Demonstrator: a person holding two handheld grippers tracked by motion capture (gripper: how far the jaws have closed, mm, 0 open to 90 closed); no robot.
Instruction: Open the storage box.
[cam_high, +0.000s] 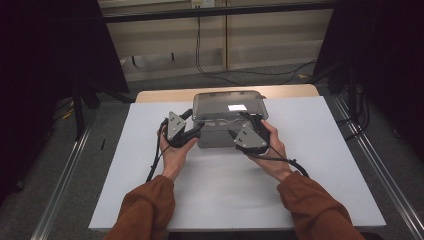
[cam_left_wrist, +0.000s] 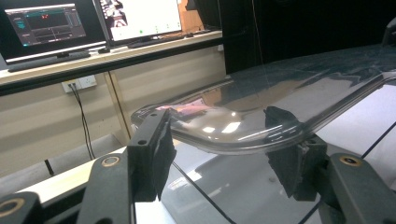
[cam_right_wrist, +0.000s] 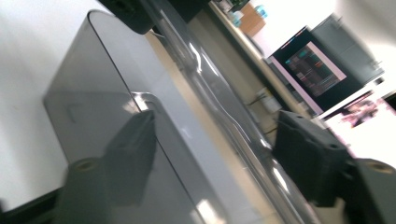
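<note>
A smoky clear plastic box (cam_high: 215, 140) stands in the middle of the white table, its clear lid (cam_high: 220, 102) on top. My left gripper (cam_high: 194, 132) is at the box's front left corner. In the left gripper view the lid's rounded corner (cam_left_wrist: 261, 107) spans my left gripper (cam_left_wrist: 219, 140) from pad to pad, and the jaws are closed on it. My right gripper (cam_high: 246, 126) is at the front right of the box. In the right gripper view my right gripper (cam_right_wrist: 217, 140) stands apart around the lid's rim (cam_right_wrist: 210, 74), pads off it, above the box wall (cam_right_wrist: 84, 84).
The white table top (cam_high: 310, 165) has bare room in front of and beside the box. A wooden strip (cam_high: 160, 95) edges its far side. Cables (cam_high: 220, 75) lie on the floor beyond. Metal rails (cam_high: 70, 170) run along both sides. Monitors (cam_left_wrist: 46, 23) stand on a shelf behind.
</note>
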